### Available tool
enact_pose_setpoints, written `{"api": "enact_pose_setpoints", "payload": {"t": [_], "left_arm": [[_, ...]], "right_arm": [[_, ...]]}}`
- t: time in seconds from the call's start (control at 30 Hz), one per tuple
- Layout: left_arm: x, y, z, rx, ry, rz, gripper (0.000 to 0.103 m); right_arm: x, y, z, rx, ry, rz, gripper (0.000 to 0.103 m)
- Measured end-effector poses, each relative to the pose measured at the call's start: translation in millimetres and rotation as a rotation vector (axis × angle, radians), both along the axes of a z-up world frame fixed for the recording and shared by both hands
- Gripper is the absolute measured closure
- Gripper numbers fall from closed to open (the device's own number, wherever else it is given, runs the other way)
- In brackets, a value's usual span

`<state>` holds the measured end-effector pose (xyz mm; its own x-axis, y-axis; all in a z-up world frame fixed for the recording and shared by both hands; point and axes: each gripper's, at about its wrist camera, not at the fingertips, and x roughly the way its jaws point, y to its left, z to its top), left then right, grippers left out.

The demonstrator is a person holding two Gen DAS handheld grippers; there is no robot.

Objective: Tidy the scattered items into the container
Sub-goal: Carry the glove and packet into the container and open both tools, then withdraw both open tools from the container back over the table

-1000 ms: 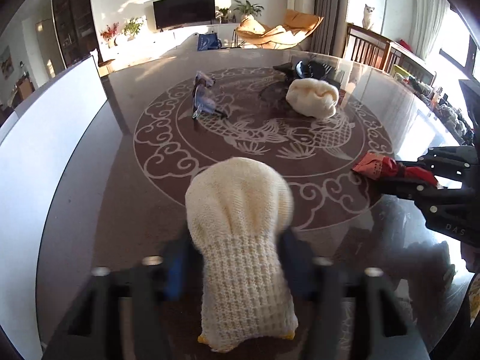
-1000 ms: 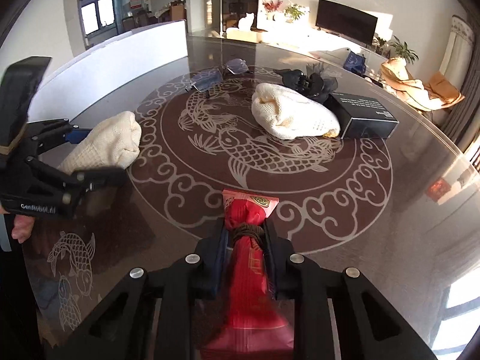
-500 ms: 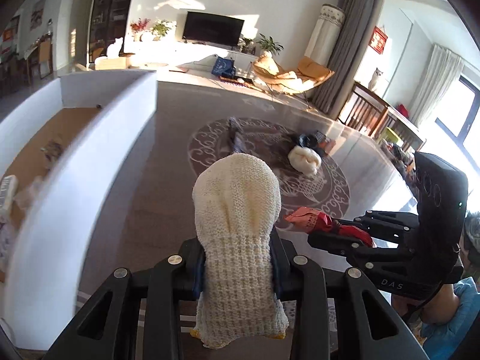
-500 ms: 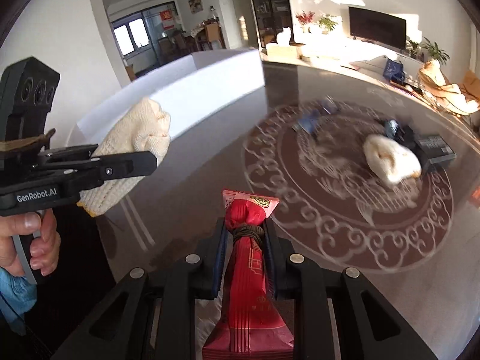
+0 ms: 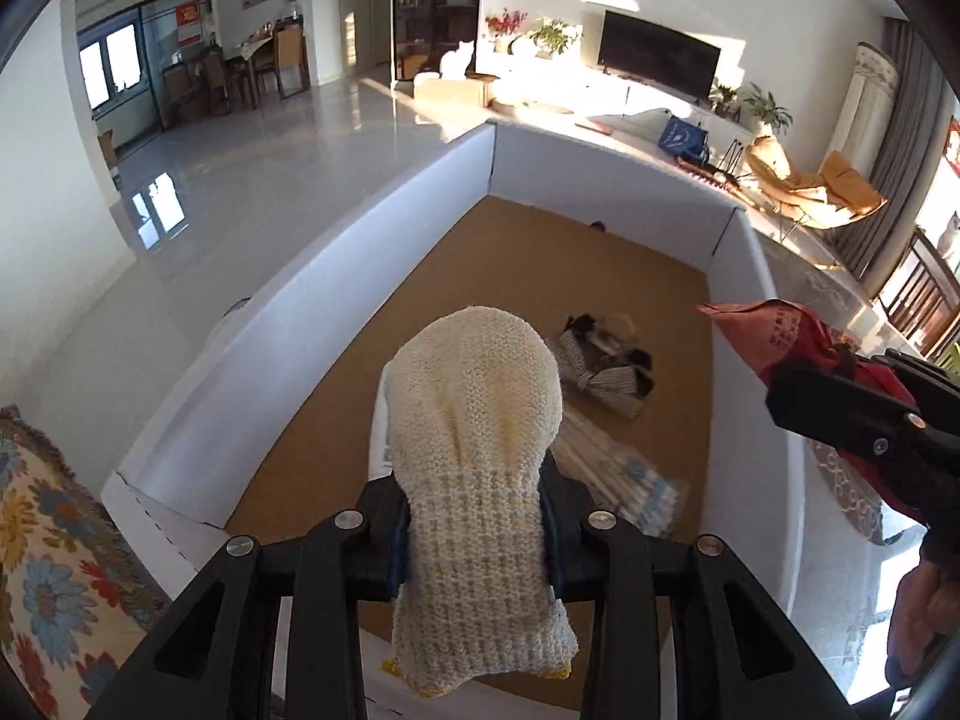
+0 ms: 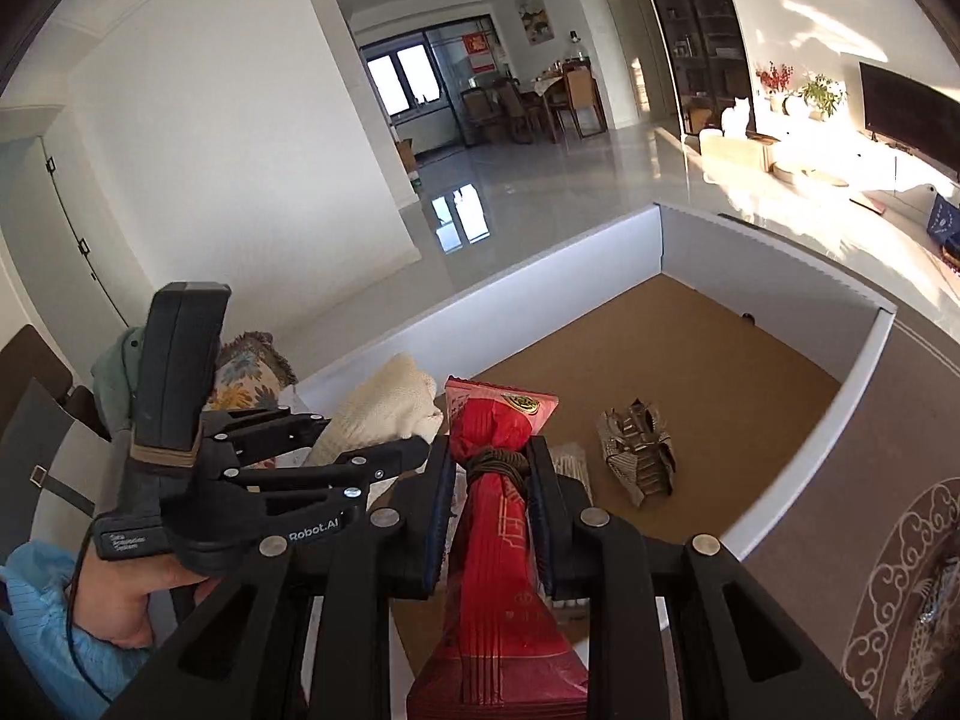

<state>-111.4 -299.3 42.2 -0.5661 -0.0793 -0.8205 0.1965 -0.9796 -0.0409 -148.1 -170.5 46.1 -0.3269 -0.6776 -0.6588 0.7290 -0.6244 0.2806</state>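
A cream knitted glove (image 5: 474,396) hangs between the pads of my left gripper (image 5: 474,513), whose jaws are opening while still touching it. It is above the near end of the white-walled box (image 5: 300,324) with a brown floor. My right gripper (image 6: 489,480) is shut on a red tied pouch (image 6: 498,600) over the same box (image 6: 864,372). In the left wrist view the red pouch (image 5: 774,330) and right gripper (image 5: 840,402) are over the box's right wall. In the right wrist view the left gripper (image 6: 360,444) and glove (image 6: 384,408) sit just to the left.
On the box floor lie a dark striped bundle (image 5: 606,366) and a packet of pale sticks (image 5: 618,474). A floral cushion (image 5: 36,552) is left of the box. The patterned table top (image 6: 900,570) runs to the right. A hand (image 6: 132,594) holds the left gripper.
Both grippers swung from over the patterned table to above the white box, each carrying its item. The box interior now fills both views.
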Motion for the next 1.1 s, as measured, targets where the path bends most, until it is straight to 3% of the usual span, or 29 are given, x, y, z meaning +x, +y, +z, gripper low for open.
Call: {"api": "enact_pose_setpoints", "payload": {"t": [0.03, 0.1, 0.13, 0.2, 0.37, 0.47, 0.5, 0.57, 0.63, 0.73, 0.87, 1.1], "left_arm": [[-2.3, -3.6, -5.6, -0.005, -0.015, 0.015, 0.06], [-2.4, -6.9, -11.5, -0.02, -0.008, 0.046, 0.046], [-1.0, -7.4, -12.8, -0.019, 0.006, 0.055, 0.043], [3.0, -7.6, -13.3, -0.005, 0.038, 0.066, 0.033], [13.3, 13.5, 4.5, -0.029, 0.126, 0.046, 0.031], [3.7, 37.1, 13.3, -0.141, 0.122, 0.012, 0.004], [-0.3, 42.6, 12.4, -0.176, 0.11, 0.005, 0.002], [-6.3, 46.6, 8.5, -0.194, 0.084, 0.002, 0.002], [-6.2, 44.2, 5.7, -0.162, 0.069, 0.017, 0.002], [4.0, 44.5, 12.4, -0.135, 0.096, 0.046, 0.002], [17.0, 54.7, 23.0, -0.158, 0.122, 0.046, 0.002], [36.3, 89.4, 39.5, -0.191, 0.172, 0.001, 0.002]], "right_arm": [[-5.3, -9.8, -10.6, 0.032, -0.03, -0.001, 0.07], [-13.9, -19.3, -26.9, 0.072, -0.078, -0.017, 0.019], [-15.5, -17.9, -30.1, 0.058, -0.089, -0.022, 0.013], [-16.0, -9.7, -30.9, 0.024, -0.093, -0.042, 0.013], [-7.6, 31.2, -23.2, 0.001, -0.039, -0.091, 0.012], [0.6, 63.8, -22.5, -0.017, -0.016, -0.15, 0.008], [2.1, 75.8, -23.3, -0.025, -0.019, -0.171, 0.008], [4.3, 98.5, -24.2, -0.039, -0.027, -0.208, 0.008], [8.4, 119.8, -22.1, -0.051, -0.024, -0.24, 0.008], [18.6, 150.8, -19.9, -0.064, 0.004, -0.279, 0.007], [33.2, 184.3, -26.2, -0.058, 0.027, -0.327, 0.001], [76.1, 253.1, -61.9, 0.079, 0.13, -0.464, 0.001]]}}
